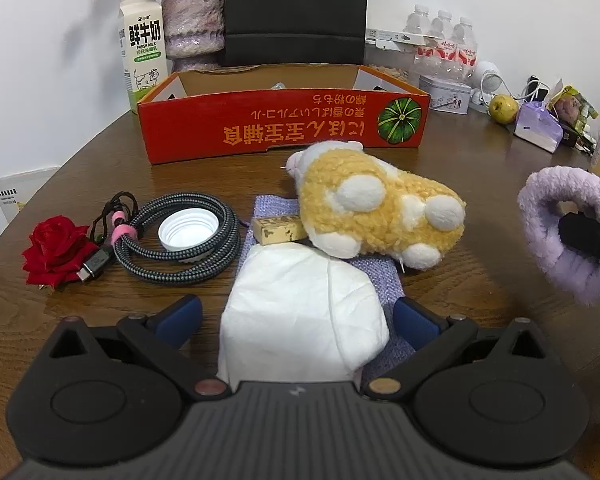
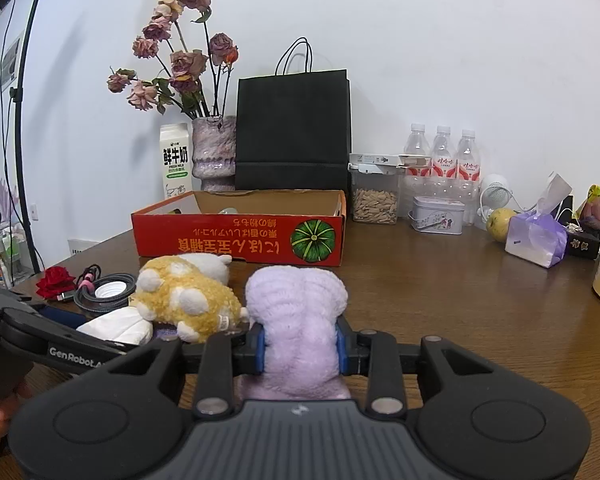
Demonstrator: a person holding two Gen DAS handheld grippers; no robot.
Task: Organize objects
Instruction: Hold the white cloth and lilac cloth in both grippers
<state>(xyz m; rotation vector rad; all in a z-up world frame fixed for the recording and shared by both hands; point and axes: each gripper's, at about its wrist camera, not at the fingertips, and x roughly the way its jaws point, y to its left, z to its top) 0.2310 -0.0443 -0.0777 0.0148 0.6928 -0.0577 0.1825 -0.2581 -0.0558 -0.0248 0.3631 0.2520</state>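
The left gripper (image 1: 296, 320) had its blue fingers (image 1: 180, 318) spread as wide as they'd go, straddling a crinkly white folded pad (image 1: 300, 312) without pinching it. That pad sat on a sparkly lilac cloth (image 1: 384, 280) near the front edge of the round wooden worktop (image 1: 460, 184).

The right gripper (image 2: 300, 350) was clamped on a fuzzy lavender plush thing (image 2: 298, 312), fingers part-closed and squeezing its sides.

The left view was the only one showing a small tan block (image 1: 278, 230) tucked against the curly yellow-and-white plush toy (image 1: 376, 212), and it showed the white ribbed cap (image 1: 188, 230) inside the coiled braided cable (image 1: 180, 240) and the red rose (image 1: 56, 250) much more clearly. The right view gave the whole black paper bag (image 2: 292, 132) and dried flowers (image 2: 180, 60) behind the red cardboard box (image 2: 240, 236) at the back edge, plus a hand (image 2: 4, 412) on the left gripper.
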